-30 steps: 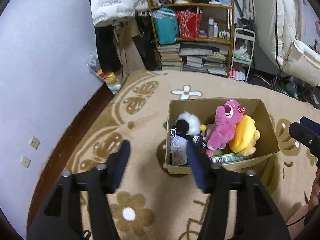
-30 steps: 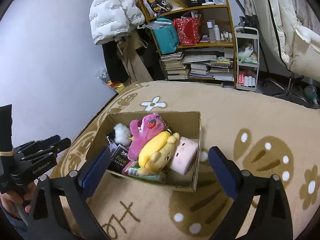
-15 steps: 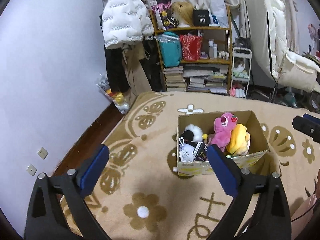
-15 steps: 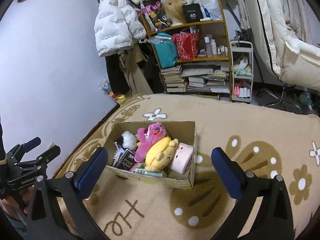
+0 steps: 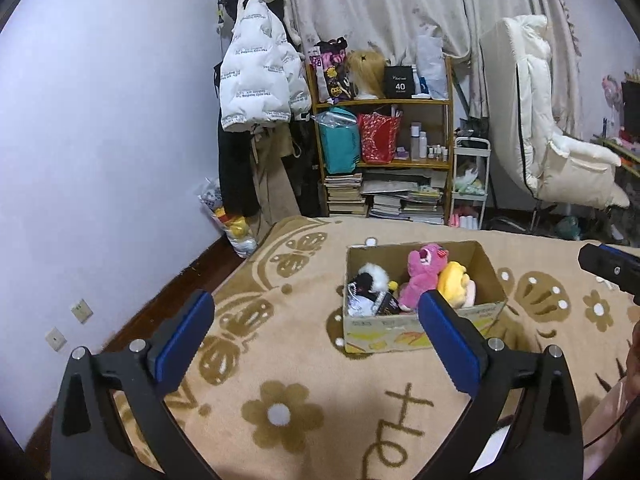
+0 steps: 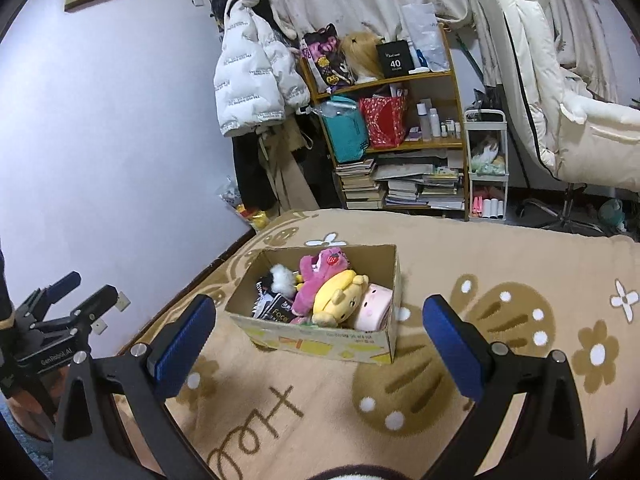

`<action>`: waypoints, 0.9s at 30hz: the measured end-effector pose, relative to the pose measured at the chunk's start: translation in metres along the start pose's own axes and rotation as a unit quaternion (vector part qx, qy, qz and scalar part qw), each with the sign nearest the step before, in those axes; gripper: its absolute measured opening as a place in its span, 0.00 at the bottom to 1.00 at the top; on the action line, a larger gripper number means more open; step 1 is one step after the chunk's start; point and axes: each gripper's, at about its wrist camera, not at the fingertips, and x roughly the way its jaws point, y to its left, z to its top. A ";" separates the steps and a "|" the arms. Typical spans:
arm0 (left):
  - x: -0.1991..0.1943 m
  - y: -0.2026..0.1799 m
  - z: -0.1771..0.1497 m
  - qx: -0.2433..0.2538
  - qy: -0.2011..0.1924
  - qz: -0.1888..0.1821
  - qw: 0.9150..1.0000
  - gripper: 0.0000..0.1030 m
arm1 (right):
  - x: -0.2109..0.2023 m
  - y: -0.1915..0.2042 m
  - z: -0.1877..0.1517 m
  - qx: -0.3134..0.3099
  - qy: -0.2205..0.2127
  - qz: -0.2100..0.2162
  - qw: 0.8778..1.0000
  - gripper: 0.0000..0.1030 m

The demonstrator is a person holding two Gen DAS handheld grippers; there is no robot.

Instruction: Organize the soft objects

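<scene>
Both grippers have drawn back and risen from the cardboard box [image 5: 420, 332] over the last second, and the left gripper [image 5: 316, 312], whose blue pads were close together beside the box a second ago, now stands with them spread wide and nothing between them; the right gripper [image 6: 320, 316] is likewise spread wide and empty, hovering above the carpet [image 6: 500, 264] on the near side of the box. The box sits on the beige flower-patterned carpet, its top open; inside it, from the right wrist view, a pink strawberry bear plush [image 6: 318, 280] lies across the middle, a yellow plush [image 6: 338, 300] leans against its right flank, and a pale pink block-shaped plush [image 6: 374, 306] is wedged between the yellow one and the box's right wall. At the left end a black-and-white fluffy toy [image 6: 280, 278] rests above a dark packet [image 6: 278, 312] printed with what looks like "Face", though the lettering is partly hidden. In the left wrist view the right pad overlaps the box's near wall, and the other gripper's dark tip pokes in at the right edge; in the right wrist view the left gripper shows at the far left, well apart from the box. Behind the carpet stand a wooden shelf [image 6: 420, 146] stacked with books and bags, a white puffer jacket [image 6: 252, 80] hanging on the wall side, a small white trolley [image 6: 486, 168], and a cream padded chair [image 6: 560, 92].
</scene>
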 end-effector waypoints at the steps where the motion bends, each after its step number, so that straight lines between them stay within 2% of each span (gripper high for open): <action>1: -0.002 0.002 -0.004 -0.005 -0.002 -0.003 1.000 0.98 | -0.003 0.000 -0.003 0.001 -0.003 0.000 1.000 1.00; 5: -0.002 0.003 -0.016 -0.004 -0.008 0.004 1.000 0.98 | -0.009 -0.005 -0.018 0.010 -0.006 -0.011 1.000 1.00; 10: 0.002 0.006 -0.029 -0.013 0.000 -0.006 1.000 0.98 | -0.010 -0.012 -0.035 0.023 -0.002 -0.026 0.999 1.00; 14: 0.005 0.002 -0.036 0.002 0.000 -0.007 1.000 0.98 | -0.006 -0.012 -0.049 0.015 0.002 -0.035 0.999 1.00; 21: 0.015 -0.007 -0.044 0.022 0.005 0.004 1.000 0.98 | 0.005 -0.018 -0.061 -0.002 -0.001 -0.048 0.999 1.00; 27: 0.031 -0.011 -0.050 0.027 0.024 -0.004 0.999 0.98 | 0.015 -0.026 -0.066 0.003 0.013 -0.047 0.999 1.00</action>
